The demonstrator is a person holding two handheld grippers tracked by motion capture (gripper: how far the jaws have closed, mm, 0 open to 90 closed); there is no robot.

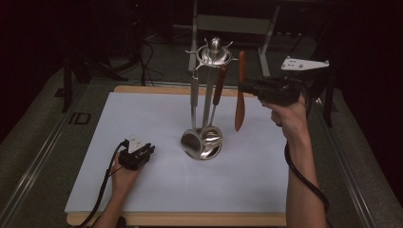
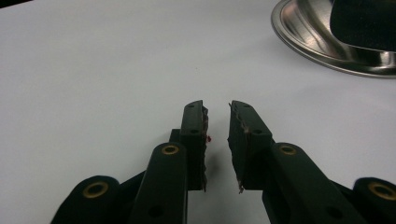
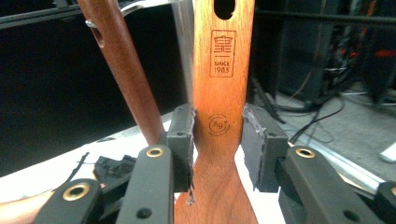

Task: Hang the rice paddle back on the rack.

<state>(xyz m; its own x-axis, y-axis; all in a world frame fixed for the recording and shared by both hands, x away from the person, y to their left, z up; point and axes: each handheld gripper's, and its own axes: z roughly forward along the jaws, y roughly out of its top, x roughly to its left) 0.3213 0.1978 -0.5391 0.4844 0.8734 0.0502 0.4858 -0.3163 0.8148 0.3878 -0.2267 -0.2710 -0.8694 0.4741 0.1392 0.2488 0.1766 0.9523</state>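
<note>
The right tongs (image 1: 244, 87) grasp the wooden spatula (image 1: 240, 92) at its handle, holding it upright in the air just right of the steel utensil stand (image 1: 207, 102), blade hanging downward. The left tongs (image 1: 147, 151) rest on the white surface (image 1: 157, 118), released and holding nothing, near the stand's base.

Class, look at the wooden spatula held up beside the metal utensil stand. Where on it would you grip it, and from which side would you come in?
Grip the wooden spatula on its narrow flat handle, just above where it widens into the blade. It hangs upright, so come in level from the side away from the utensil stand, as the right gripper does, one jaw against each thin edge.
</note>
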